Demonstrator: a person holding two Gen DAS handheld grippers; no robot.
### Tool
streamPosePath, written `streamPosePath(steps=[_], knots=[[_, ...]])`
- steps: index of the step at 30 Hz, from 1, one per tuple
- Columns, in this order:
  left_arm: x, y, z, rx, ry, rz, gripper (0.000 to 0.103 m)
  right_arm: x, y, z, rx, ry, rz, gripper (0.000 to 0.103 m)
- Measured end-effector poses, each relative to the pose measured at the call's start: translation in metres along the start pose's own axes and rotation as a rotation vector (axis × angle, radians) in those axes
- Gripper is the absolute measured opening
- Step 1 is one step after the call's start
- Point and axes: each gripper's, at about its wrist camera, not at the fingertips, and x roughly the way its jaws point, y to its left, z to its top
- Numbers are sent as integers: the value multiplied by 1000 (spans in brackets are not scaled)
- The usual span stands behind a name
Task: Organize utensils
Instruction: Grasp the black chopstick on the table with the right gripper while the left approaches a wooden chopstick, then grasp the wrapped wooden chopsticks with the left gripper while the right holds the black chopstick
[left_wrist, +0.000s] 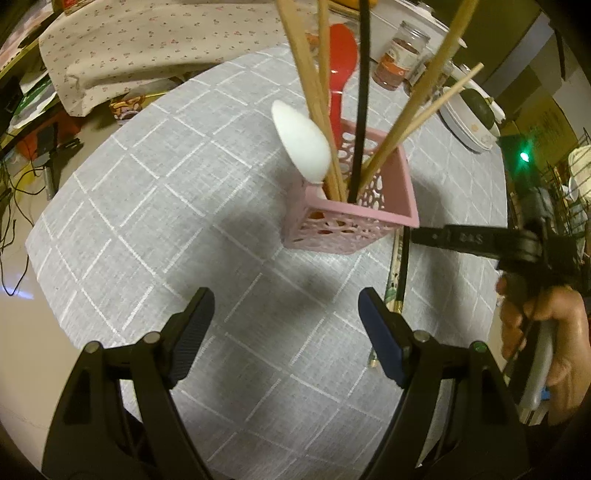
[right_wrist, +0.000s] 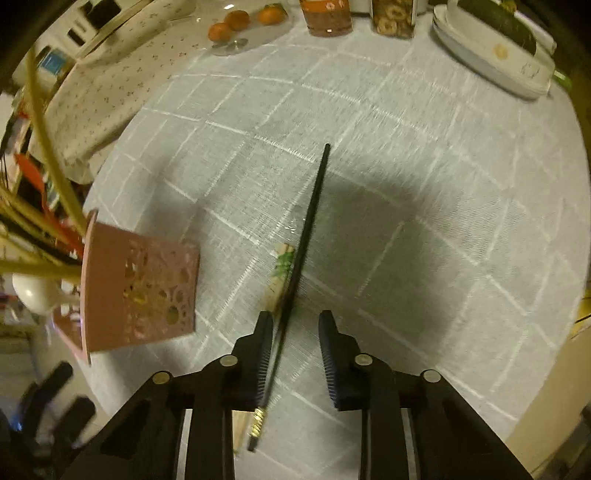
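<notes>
A pink perforated basket (left_wrist: 373, 218) stands on the grey checked tablecloth (left_wrist: 177, 206). It holds several wooden chopsticks, a black chopstick (left_wrist: 362, 110), a white spoon (left_wrist: 301, 144) and a red spoon (left_wrist: 341, 55). My left gripper (left_wrist: 286, 306) is open and empty, in front of the basket. My right gripper (right_wrist: 295, 325) is open; a black chopstick (right_wrist: 308, 225) and a patterned wooden one (right_wrist: 280, 269) lie on the cloth between its fingers, close to the left finger (right_wrist: 264, 354). The basket also shows in the right wrist view (right_wrist: 144, 288), to the left. The right gripper also appears in the left wrist view (left_wrist: 415, 234).
Jars (right_wrist: 325, 14), oranges on a glass stand (right_wrist: 236, 22) and a white dish with a dark vegetable (right_wrist: 495, 48) sit at the table's far edge. A floral cloth (left_wrist: 147, 40) covers something at the back left. Cables and clutter lie on the floor at left.
</notes>
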Motion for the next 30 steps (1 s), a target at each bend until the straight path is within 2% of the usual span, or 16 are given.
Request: streamPosePath(steps=[6,11,18,22,23,25,27,30], knots=[[-2,-9,-4,71,6,-30,80,12,2,1,8,18,-16,14],[-5,-16,-7,110,4,-54,80,14,8,-2,-37,24,-117,9],[-13,-40,-12,191,-24,-72,75,-3,-6,-15,-24,21,-86,6],[-10,-65,-20,287,-17,-78,52,-29,-22,-28,-26,-22,-89,6],[-8,-72,-22,310,-11,-82,49,-36,-28,-33,-24,-31,-82,6],[-1,-87,-27,360,1,-86,33,-47,-38,-40,-21,-44,-74,6],[9,-101,-30,394,7,-80,22,-56,-46,-46,-24,-54,-63,6],[32,-127,-30,449,25,-40,20,-65,-63,-47,-28,-62,-53,6]])
